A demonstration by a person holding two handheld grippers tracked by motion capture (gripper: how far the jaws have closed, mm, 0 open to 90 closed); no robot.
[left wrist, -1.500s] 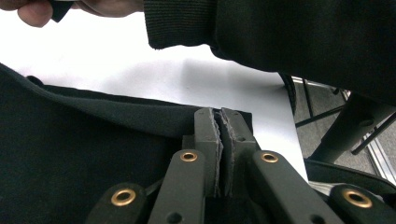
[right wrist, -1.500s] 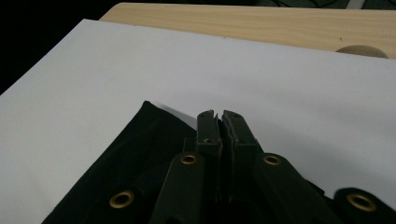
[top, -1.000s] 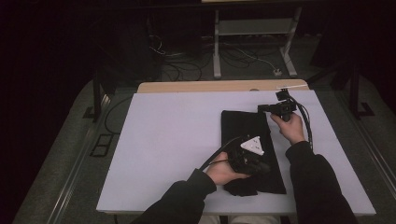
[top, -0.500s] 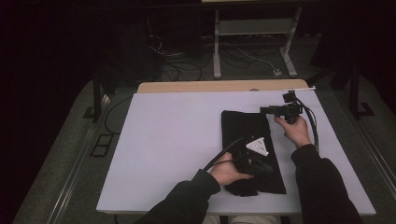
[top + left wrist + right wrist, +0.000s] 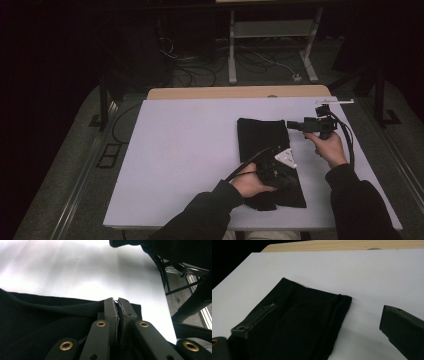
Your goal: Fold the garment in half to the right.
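A black cloth (image 5: 262,135) lies folded into a long strip on the white table (image 5: 190,150), reaching from the middle toward the near edge. My left gripper (image 5: 290,172) rests on the cloth's near half. In the left gripper view it (image 5: 117,312) is shut, with a raised fold of the cloth (image 5: 50,322) pinched at the tips. My right gripper (image 5: 295,125) hovers just off the cloth's far right corner. Its jaws have just been opening and now stand wide apart (image 5: 330,307). Nothing is held between them; the cloth (image 5: 302,322) lies flat below.
A wooden strip (image 5: 240,92) runs along the table's far edge. Behind it on the dark floor are cables and a metal stand (image 5: 272,45). Bare white tabletop spreads to the left of the cloth.
The right gripper has opened and drawn back to the right, away from the cloth's far corner. The left hand and gripper have stayed in place.
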